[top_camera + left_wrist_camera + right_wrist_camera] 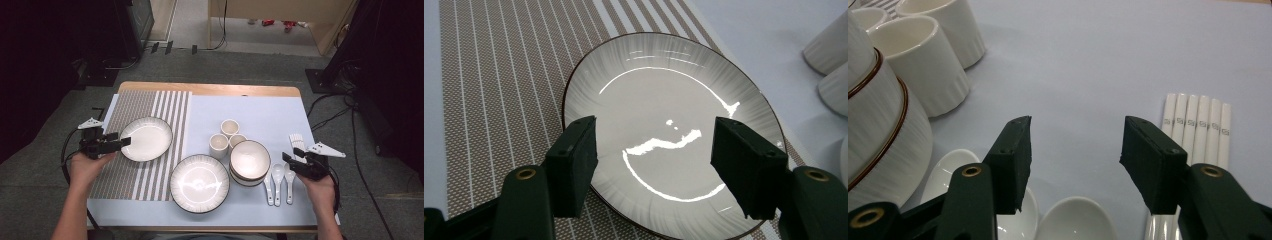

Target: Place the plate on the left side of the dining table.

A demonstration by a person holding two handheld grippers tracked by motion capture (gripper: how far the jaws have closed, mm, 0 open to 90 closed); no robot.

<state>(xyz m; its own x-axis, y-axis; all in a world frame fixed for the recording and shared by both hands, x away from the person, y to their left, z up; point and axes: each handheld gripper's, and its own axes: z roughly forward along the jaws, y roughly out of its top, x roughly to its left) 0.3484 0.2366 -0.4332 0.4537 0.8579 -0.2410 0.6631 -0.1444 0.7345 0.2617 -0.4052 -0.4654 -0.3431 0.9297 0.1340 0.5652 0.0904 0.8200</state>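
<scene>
A white plate with a dark rim (147,139) (664,90) lies on the brown striped placemat (130,107) at the left. My left gripper (122,139) (654,160) hovers at the plate's left edge, its jaws wide apart, with nothing between them. My right gripper (292,154) (1075,150) is open too, low over the handles of the white spoons (278,181) (1073,220) at the right. White chopsticks (297,140) (1198,125) lie side by side just beyond it.
A second dark-rimmed plate (199,183) sits at the front centre of the pale blue mat (260,112). Stacked bowls (250,161) (878,130) stand left of the spoons, with three white cups (229,127) (923,60) behind them.
</scene>
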